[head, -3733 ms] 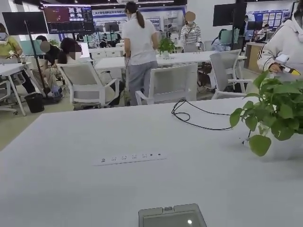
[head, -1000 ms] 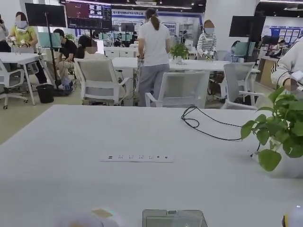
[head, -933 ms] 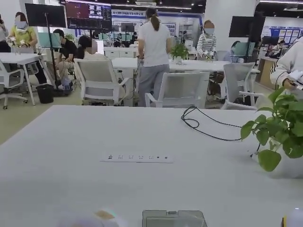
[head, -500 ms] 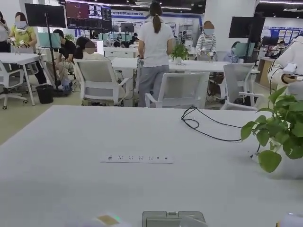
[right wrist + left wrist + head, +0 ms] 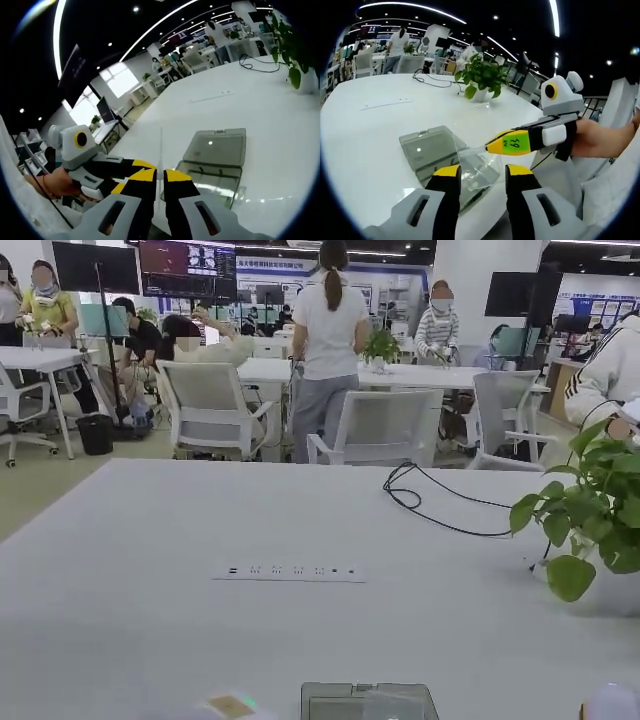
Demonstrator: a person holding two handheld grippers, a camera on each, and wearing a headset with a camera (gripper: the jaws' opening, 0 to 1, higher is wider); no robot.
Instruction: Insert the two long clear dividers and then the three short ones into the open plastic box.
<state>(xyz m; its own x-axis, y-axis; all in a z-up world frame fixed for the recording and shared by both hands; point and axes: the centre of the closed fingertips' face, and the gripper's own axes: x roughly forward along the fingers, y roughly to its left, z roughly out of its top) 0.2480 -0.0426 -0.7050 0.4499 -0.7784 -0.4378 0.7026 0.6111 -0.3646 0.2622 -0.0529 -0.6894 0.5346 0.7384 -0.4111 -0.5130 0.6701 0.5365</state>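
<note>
Pinching a thin clear plastic divider (image 5: 161, 145) that shows edge-on as a pale upright line, the right gripper (image 5: 161, 175) has its yellow-tipped black fingers (image 5: 177, 176) pressed nearly together on the sheet's lower part. The sheet rises above the fingertips; whether it is a long or a short one cannot be told. Beyond it lies the open smoky-clear plastic box (image 5: 210, 182) at the near edge of the white table (image 5: 150, 540). Its base is nearest the person, and its hinged lid (image 5: 216, 146) is folded flat on the table on the far side, toward the middle. The base shows faint ribs along its walls; whether a divider already stands in it cannot be told. In the left gripper view the left gripper (image 5: 482, 172) hangs over the near edge with its fingers (image 5: 447, 172) spread wide and nothing between them, the box base just beyond their tips. The right gripper reaches in there from the right, held in a hand (image 5: 600, 140), its tip with a green sticker above the base. A flush white socket strip (image 5: 290, 572) sits mid-table, a black cable (image 5: 430, 505) loops near the far edge, and a leafy green plant in a white pot (image 5: 480, 75) stands at the right edge.
</note>
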